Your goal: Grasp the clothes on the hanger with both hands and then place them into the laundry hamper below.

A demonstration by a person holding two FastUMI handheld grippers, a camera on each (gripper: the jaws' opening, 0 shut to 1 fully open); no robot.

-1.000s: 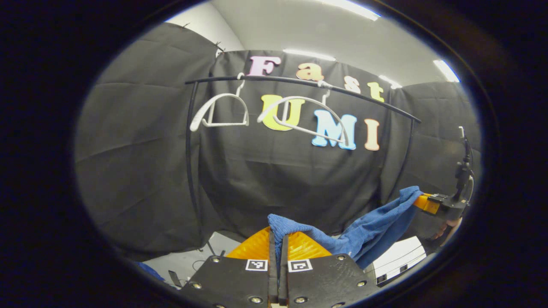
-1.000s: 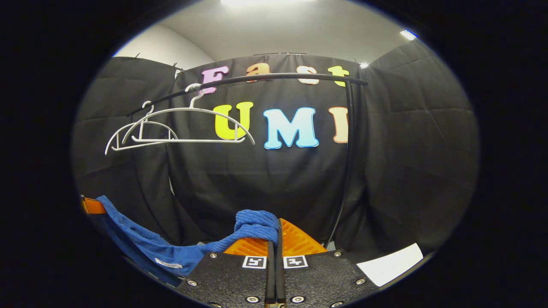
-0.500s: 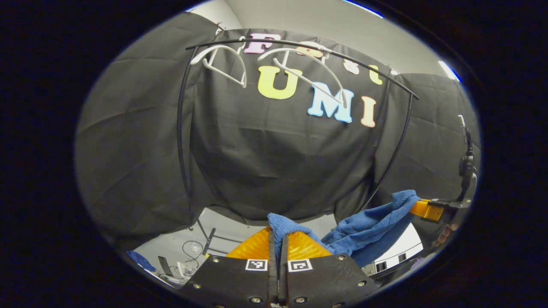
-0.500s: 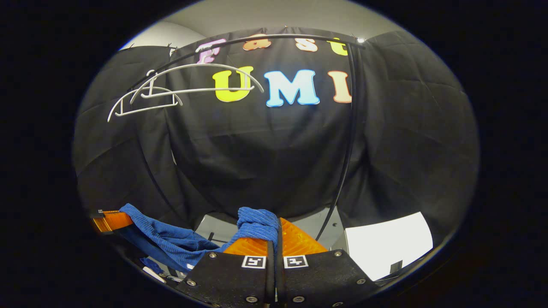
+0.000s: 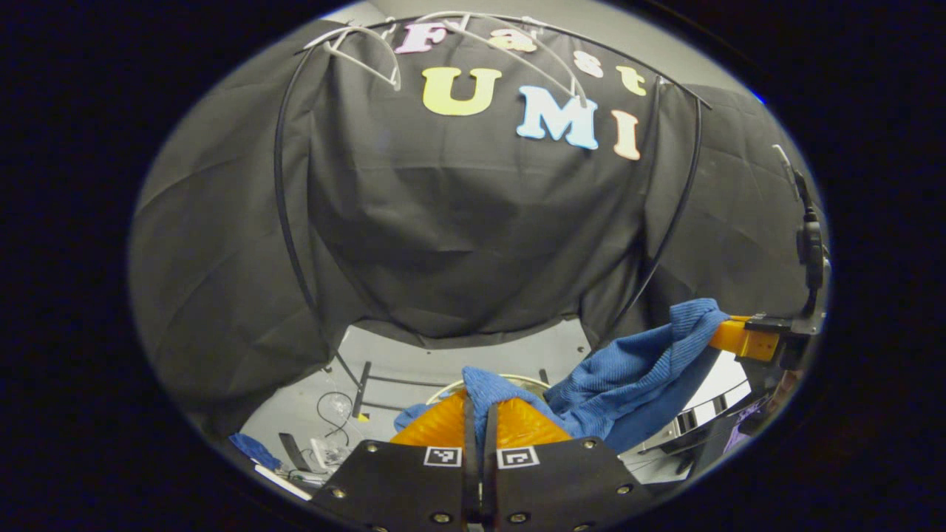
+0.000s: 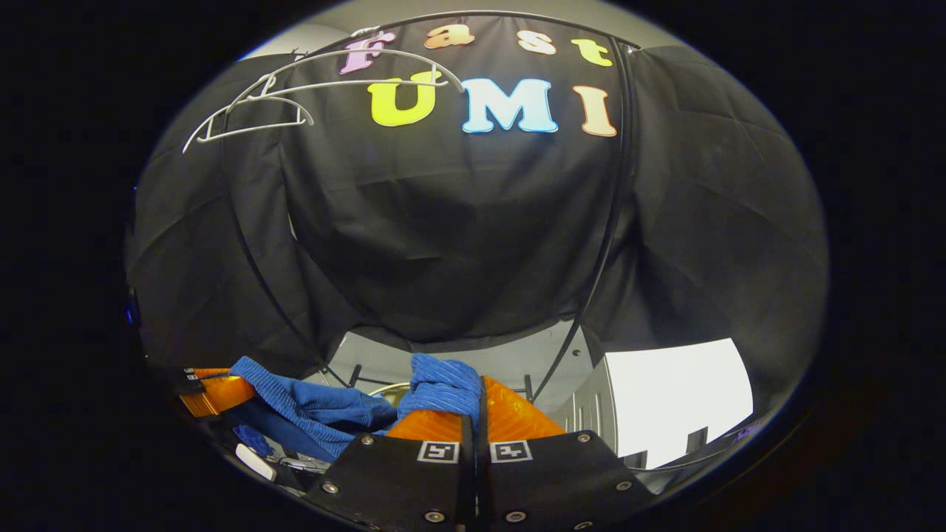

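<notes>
A blue ribbed garment (image 5: 628, 377) hangs between my two grippers, off the hangers. My left gripper (image 5: 480, 403) is shut on one bunched end of it at the bottom of the left gripper view, and the cloth runs right to the right gripper (image 5: 728, 336), held by a hand. In the right gripper view my right gripper (image 6: 475, 391) is shut on the other end, and the garment (image 6: 318, 403) sags left to the left gripper (image 6: 211, 391). A pale hamper rim (image 5: 517, 380) peeks out just behind the cloth, low down. Two bare white hangers (image 6: 295, 92) stay on the rail.
The black clothes rail (image 5: 284, 207) arches overhead, with its uprights coming down on both sides. Cables and small items (image 5: 325, 436) lie on the grey floor at lower left. A white cabinet (image 6: 672, 399) stands to the right.
Both grippers have come down with the blue garment still held. The rail and hangers have slid up in both views, and the floor and hamper rim have come into sight.
</notes>
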